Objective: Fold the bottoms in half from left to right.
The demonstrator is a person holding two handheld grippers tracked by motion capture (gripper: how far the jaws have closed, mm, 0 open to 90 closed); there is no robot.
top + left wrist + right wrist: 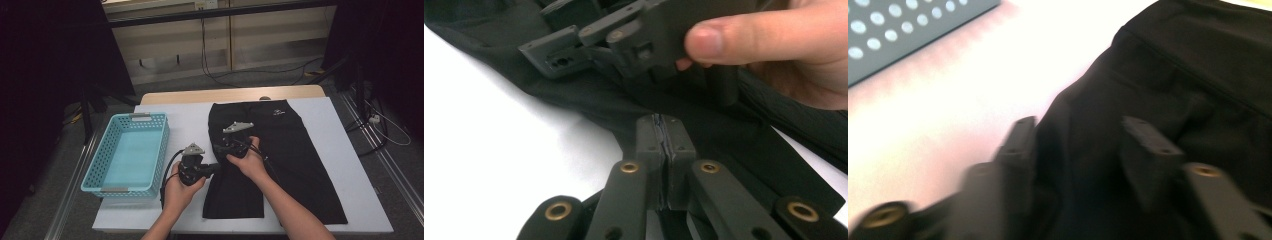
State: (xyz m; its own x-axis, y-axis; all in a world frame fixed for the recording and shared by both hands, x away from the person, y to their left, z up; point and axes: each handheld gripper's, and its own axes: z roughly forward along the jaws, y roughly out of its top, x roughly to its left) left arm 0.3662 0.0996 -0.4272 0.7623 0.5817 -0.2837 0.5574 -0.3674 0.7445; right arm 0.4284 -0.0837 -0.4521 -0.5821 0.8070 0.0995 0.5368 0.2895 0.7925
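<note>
A white-covered table [330,150] holds a pair of black shorts [295,160] laid flat right of centre, long axis running from the waistband at the far edge to the leg hems near the person, with an empty turquoise basket [127,152] well apart to the left and bare tabletop between them. Both grippers work the shorts' left edge: the left gripper [666,145], nearer the hem, has its jaws pressed shut on a pinch of the black fabric. The right gripper [1078,145], just beyond it toward the waistband, stands with jaws partly open astride the cloth, not yet pinching.
</note>
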